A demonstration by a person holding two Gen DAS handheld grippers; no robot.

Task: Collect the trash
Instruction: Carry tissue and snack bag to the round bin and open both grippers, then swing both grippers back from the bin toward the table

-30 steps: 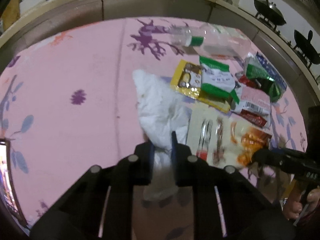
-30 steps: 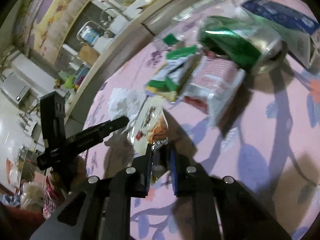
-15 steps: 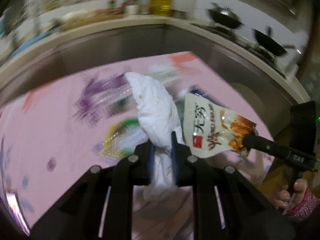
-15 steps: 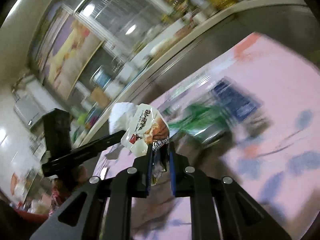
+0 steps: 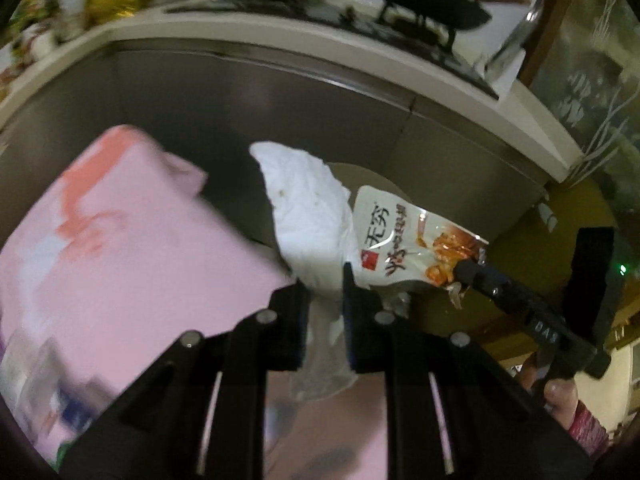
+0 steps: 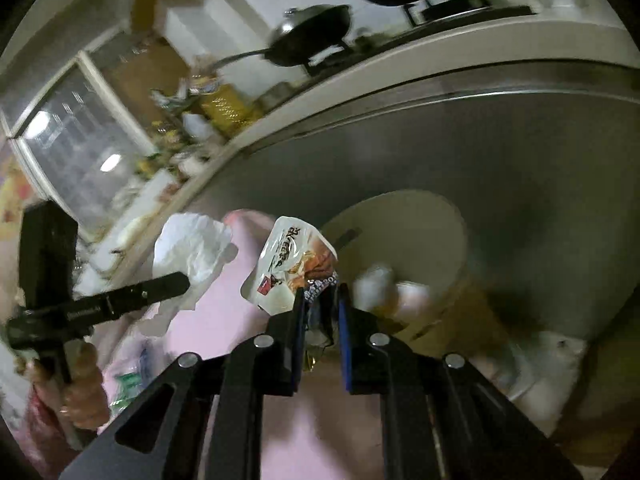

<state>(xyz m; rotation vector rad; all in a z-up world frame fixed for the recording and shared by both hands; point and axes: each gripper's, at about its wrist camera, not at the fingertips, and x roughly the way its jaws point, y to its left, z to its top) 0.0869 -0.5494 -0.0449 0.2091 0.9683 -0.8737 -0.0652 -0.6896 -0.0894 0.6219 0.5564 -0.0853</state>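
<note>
My left gripper (image 5: 325,280) is shut on a crumpled white tissue (image 5: 308,216), which stands up from the jaws past the pink table's corner. My right gripper (image 6: 322,295) is shut on the torn end of a white and orange snack pouch (image 6: 289,264). In the left wrist view the pouch (image 5: 404,240) hangs beside the tissue, pinched by the right gripper (image 5: 466,270), with a hand (image 5: 560,396) under it. In the right wrist view the left gripper (image 6: 182,280) carries the tissue (image 6: 192,248). A beige round bin (image 6: 408,224) sits just beyond the pouch, with pale trash inside.
The pink flowered tablecloth (image 5: 132,264) ends at a corner on the left. Grey cabinet fronts (image 5: 248,120) rise behind the bin under a pale counter (image 5: 460,76) with black woks (image 6: 316,36). Blurred wrappers (image 6: 128,380) lie on the cloth near the other hand.
Both grippers lifted their loads off the table and swung right, past the cloth's corner, to the beige bin by the cabinets. The remaining trash pile has left the left wrist view.
</note>
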